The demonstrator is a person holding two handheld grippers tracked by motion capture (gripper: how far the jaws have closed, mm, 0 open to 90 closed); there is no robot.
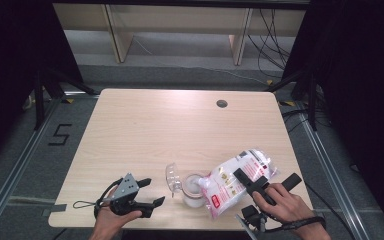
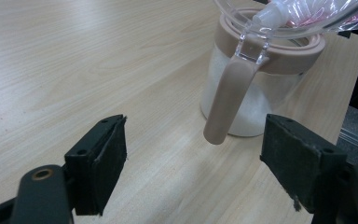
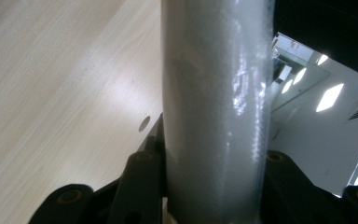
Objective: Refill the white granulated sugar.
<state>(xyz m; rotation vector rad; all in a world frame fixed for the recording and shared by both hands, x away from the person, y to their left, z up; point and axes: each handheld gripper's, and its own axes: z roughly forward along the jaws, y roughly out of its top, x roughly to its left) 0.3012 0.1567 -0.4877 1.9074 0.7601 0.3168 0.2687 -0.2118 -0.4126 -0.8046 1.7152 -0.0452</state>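
A clear jar point(image 1: 194, 194) with a beige rim and a hinged clear lid point(image 1: 172, 177) standing open sits near the table's front edge, partly filled with white grains. My right gripper point(image 1: 267, 176) is shut on a plastic bag point(image 1: 232, 184) of white grains with red print, tilted so its white spout point(image 2: 270, 15) sits over the jar's mouth. In the right gripper view the bag point(image 3: 214, 107) is pressed between both jaws of that gripper point(image 3: 212, 161). My left gripper point(image 1: 154, 191) rests open left of the jar. From the left gripper point(image 2: 193, 144), the jar point(image 2: 249, 105) and its beige latch point(image 2: 226, 102) lie just beyond the open jaws.
The light wooden table point(image 1: 155, 130) has a round cable hole point(image 1: 222, 103) at the back right. Wooden shelving legs and cables stand on the floor beyond it. Dark curtains hang on both sides.
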